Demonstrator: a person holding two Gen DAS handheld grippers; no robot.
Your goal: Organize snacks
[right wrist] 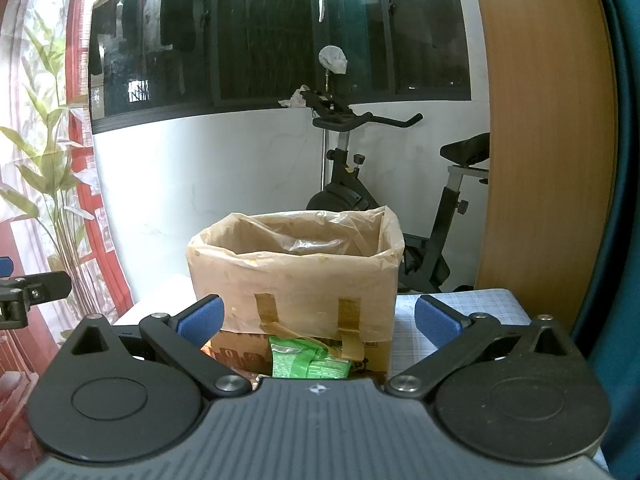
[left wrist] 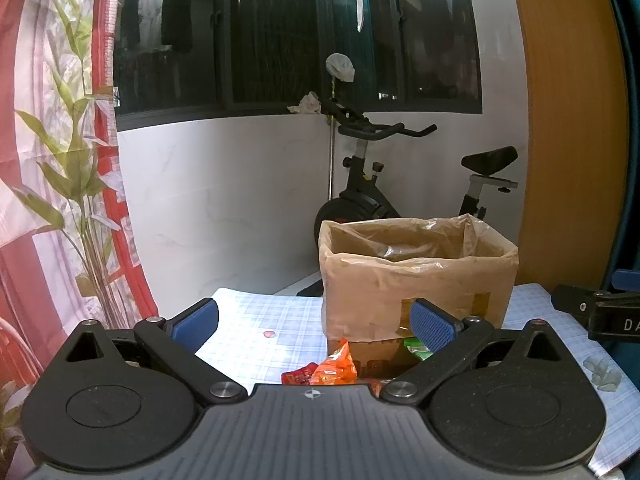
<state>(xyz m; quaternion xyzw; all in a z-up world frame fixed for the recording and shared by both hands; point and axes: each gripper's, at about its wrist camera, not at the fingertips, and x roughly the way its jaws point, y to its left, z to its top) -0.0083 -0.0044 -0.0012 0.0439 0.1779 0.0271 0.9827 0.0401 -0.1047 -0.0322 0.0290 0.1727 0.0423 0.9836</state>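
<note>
A cardboard box (left wrist: 416,280) lined with a clear plastic bag stands on a checked tablecloth (left wrist: 256,320); the right wrist view shows the same box (right wrist: 296,276) straight ahead. In front of its base lie snack packets: an orange one (left wrist: 336,368), a red one (left wrist: 298,378) and a green one (left wrist: 418,348), the green packet (right wrist: 308,360) showing best from the right. My left gripper (left wrist: 316,320) stands open, short of the packets, nothing between its blue pads. My right gripper (right wrist: 318,320) is also open and empty, facing the box's front.
An exercise bike (left wrist: 372,184) stands behind the table against a white wall under a dark window. A red and white floral curtain (left wrist: 60,160) hangs at the left. A wooden panel (left wrist: 572,120) rises at the right. A small grey lump (left wrist: 602,374) lies on the cloth.
</note>
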